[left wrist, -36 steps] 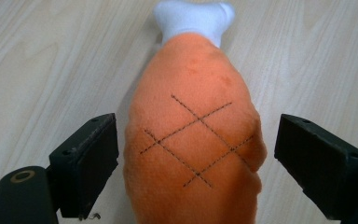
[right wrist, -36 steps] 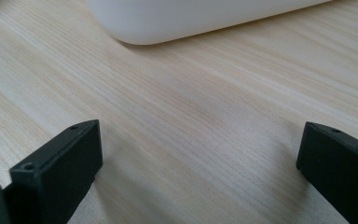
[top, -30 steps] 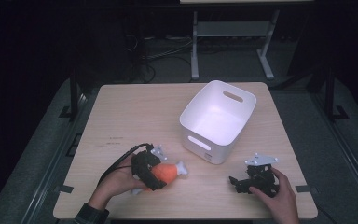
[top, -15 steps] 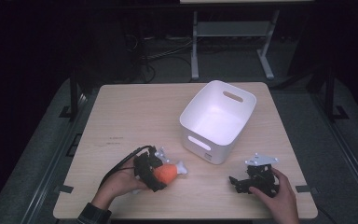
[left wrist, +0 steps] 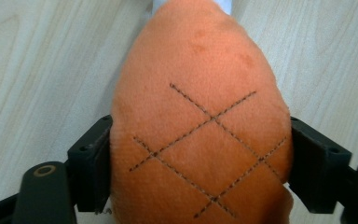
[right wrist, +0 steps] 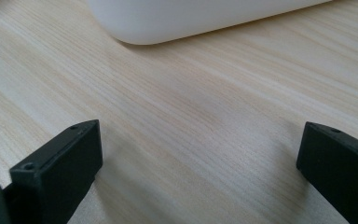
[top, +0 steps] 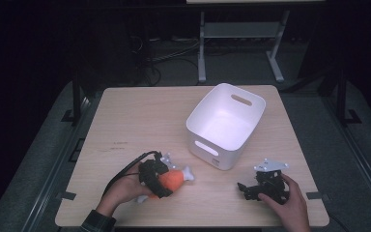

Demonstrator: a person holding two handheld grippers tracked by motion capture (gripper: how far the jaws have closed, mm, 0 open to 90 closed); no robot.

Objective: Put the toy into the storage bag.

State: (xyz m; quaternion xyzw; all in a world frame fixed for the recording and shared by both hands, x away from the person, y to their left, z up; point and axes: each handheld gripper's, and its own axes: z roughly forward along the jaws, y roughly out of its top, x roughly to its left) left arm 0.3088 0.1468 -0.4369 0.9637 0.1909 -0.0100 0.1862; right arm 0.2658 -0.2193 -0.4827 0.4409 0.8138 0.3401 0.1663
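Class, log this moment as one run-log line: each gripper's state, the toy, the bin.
left gripper: shut on orange plush drumstick | right gripper: open, resting on table | white bin: empty, upright

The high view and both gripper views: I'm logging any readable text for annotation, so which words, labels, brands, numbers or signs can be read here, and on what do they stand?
No readable text in any view.
Table: a faint dark line of marks near its left part, too small to read.
Orange plush toy: stitched crossing lines, a pattern, no letters.
White bin: plain, no label visible.
Left tool and right tool: no markings legible.
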